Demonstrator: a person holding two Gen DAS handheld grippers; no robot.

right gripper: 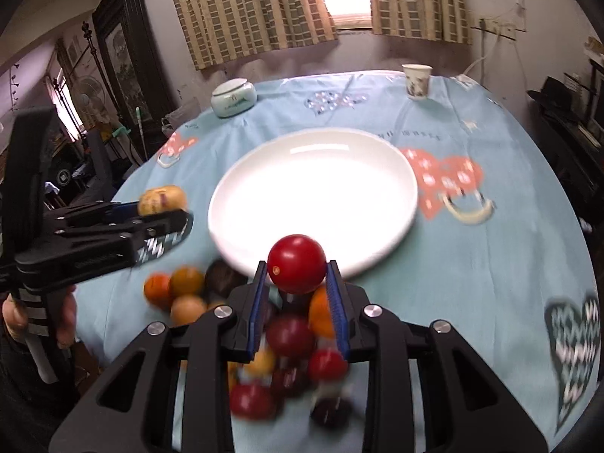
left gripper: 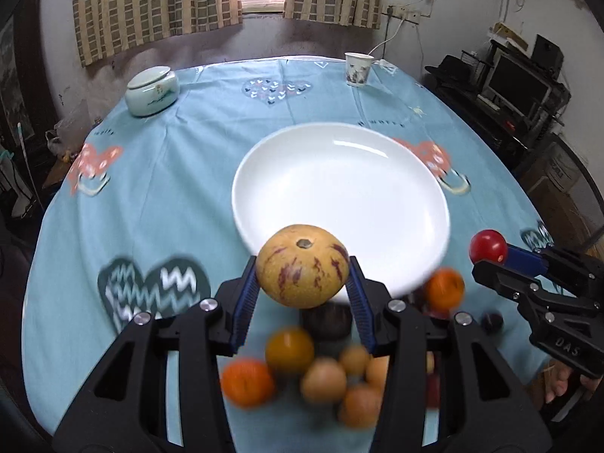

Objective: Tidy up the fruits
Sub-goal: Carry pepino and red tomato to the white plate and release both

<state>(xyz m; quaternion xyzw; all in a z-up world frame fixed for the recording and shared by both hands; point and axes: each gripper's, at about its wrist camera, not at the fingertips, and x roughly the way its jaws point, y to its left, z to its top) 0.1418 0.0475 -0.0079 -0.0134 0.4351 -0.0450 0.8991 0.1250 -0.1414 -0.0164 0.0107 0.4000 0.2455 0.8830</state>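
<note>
My left gripper [left gripper: 302, 275] is shut on a yellow fruit with purple streaks [left gripper: 302, 266], held just above the near rim of the white plate [left gripper: 339, 173]. In the right wrist view the same fruit [right gripper: 162, 199] shows at the left, in the left gripper [right gripper: 166, 211]. My right gripper [right gripper: 297, 268] is shut on a small red fruit [right gripper: 297, 263], also above the near rim of the plate [right gripper: 313, 196]. From the left wrist view the right gripper [left gripper: 490, 255] and the red fruit [left gripper: 487, 246] appear at the right. A blurred pile of orange, tan and dark red fruits [left gripper: 313, 370] [right gripper: 290, 339] lies on the cloth below both grippers.
The round table wears a light blue cloth with heart patterns [left gripper: 151, 188]. A lidded ceramic jar [left gripper: 153, 90] stands at the far left and a paper cup [left gripper: 358, 68] at the far right. A hand [right gripper: 37, 321] holds the left gripper's handle. Shelves with electronics [left gripper: 521, 87] stand right of the table.
</note>
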